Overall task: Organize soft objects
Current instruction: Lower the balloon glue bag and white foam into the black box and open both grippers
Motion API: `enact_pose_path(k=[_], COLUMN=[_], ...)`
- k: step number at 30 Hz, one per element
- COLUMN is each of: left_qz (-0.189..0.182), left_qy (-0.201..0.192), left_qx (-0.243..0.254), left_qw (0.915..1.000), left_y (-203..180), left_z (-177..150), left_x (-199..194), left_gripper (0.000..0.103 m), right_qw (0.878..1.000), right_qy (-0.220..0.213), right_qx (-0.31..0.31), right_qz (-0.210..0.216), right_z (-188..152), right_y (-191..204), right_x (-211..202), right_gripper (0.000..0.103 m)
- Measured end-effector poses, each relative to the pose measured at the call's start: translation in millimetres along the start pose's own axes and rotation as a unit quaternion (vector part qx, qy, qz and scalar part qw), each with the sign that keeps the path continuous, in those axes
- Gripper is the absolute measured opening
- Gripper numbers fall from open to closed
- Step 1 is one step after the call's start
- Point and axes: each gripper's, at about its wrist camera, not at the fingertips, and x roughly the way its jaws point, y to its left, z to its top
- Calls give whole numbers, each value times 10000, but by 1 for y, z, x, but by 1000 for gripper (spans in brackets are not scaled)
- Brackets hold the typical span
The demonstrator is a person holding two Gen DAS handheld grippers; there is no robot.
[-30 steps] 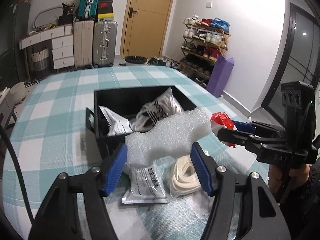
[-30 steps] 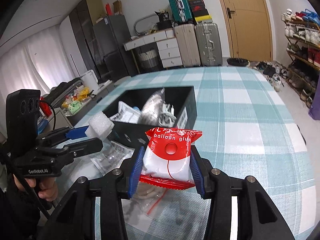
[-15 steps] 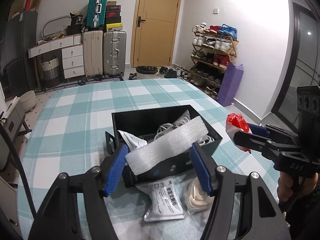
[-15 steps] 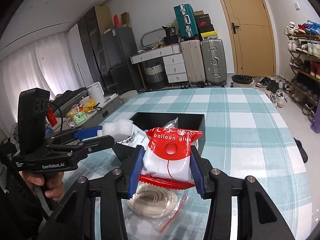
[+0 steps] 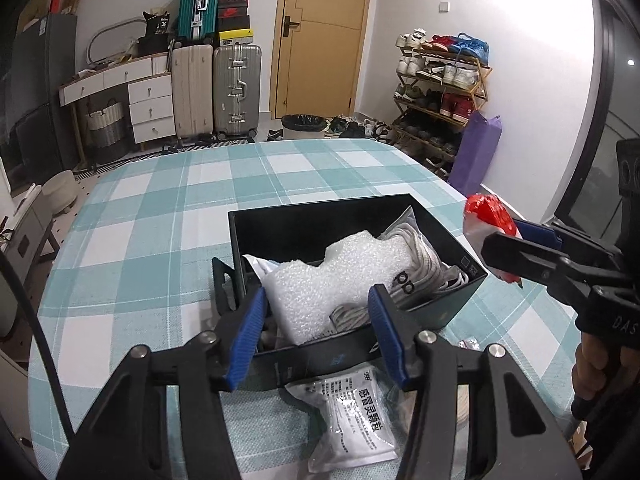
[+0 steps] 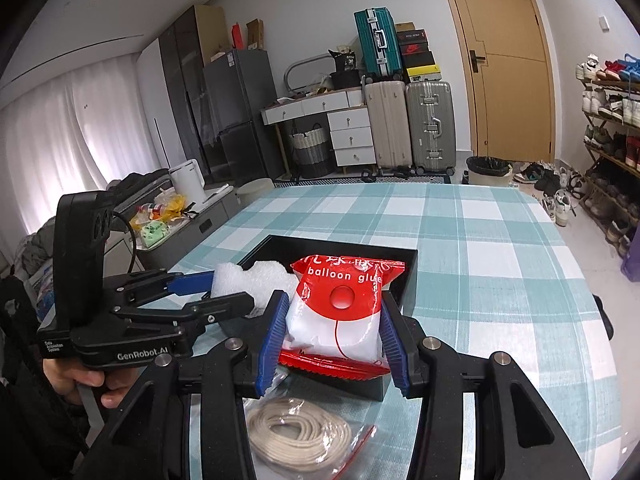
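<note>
Left wrist view: the left tool (image 5: 316,334) is sitting low centre, its jaws closing, with the foam sheet (image 5: 336,280) lying between them over the black box (image 5: 460,304). The left pad looks to be touching the foam; I cannot tell whether the right one is. The foam is very light and squashy, so a gentle pinch across its narrow edges should do. A white sachet (image 5: 356,420) is lying on the bench (image 5: 140,240) at bottom centre; it looks slick and floppy, so grab it mid-body.

Right wrist view: the right tool (image 6: 332,344) is pinching the balloon glue bag (image 6: 340,312) by its sides at centre frame, in front of the box. The bag is soft, crinkly and slippery. A bagged rope coil (image 6: 298,436) is lying at bottom centre, limp, so best taken at the coil's bulk.
</note>
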Motion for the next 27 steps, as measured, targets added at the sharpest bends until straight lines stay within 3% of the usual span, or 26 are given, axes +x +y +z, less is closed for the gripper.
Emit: enact_pose_path(k=[18, 27], left_qz=[-11, -59], left_qy=[383, 423], left_qx=[186, 179], left_qw=[9991, 9989], left_y=[-7, -5], left_z=[7, 10], left_x=[10, 10], left_gripper=[54, 54], right_qw=[9999, 9994], right_qy=[-10, 298], right_qx=[-34, -164], right_qz=[-152, -39], right_z=[27, 30], right_y=[-17, -19], right_x=[49, 83], right_gripper=[46, 46])
